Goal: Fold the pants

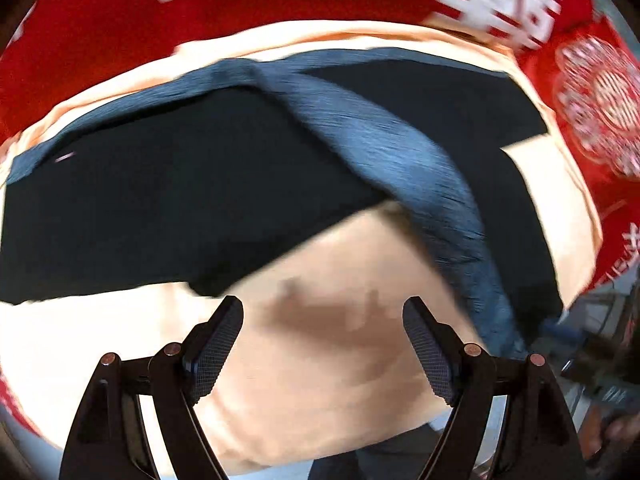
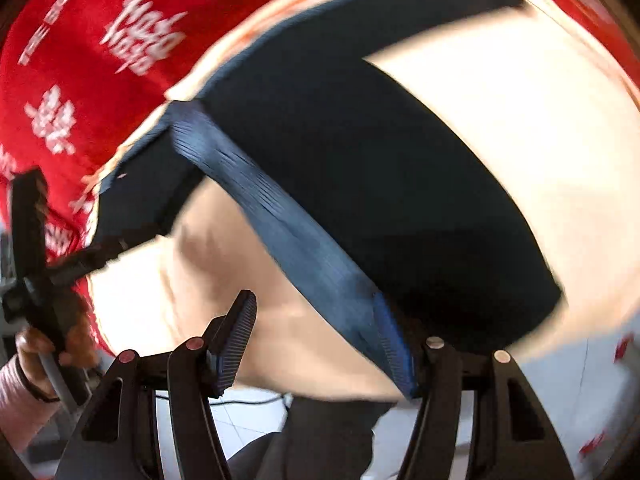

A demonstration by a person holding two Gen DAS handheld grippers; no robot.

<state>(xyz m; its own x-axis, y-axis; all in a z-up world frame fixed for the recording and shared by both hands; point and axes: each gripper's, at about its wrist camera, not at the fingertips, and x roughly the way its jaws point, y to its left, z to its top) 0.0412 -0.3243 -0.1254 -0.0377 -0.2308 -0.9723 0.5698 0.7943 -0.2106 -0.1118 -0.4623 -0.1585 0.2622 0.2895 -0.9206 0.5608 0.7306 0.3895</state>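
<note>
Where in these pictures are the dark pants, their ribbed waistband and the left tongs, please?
dark pants (image 1: 168, 200), left wrist view, flat dark leg panel.
ribbed waistband (image 2: 296, 240), right wrist view, middle of the blue band.
left tongs (image 1: 322, 344), left wrist view, midway between the fingertips.

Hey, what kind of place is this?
Probably an indoor workspace set up for folding clothes: dark pants lie on a pale cloth-covered table, with a red printed banner behind it and tiled floor below.
</note>
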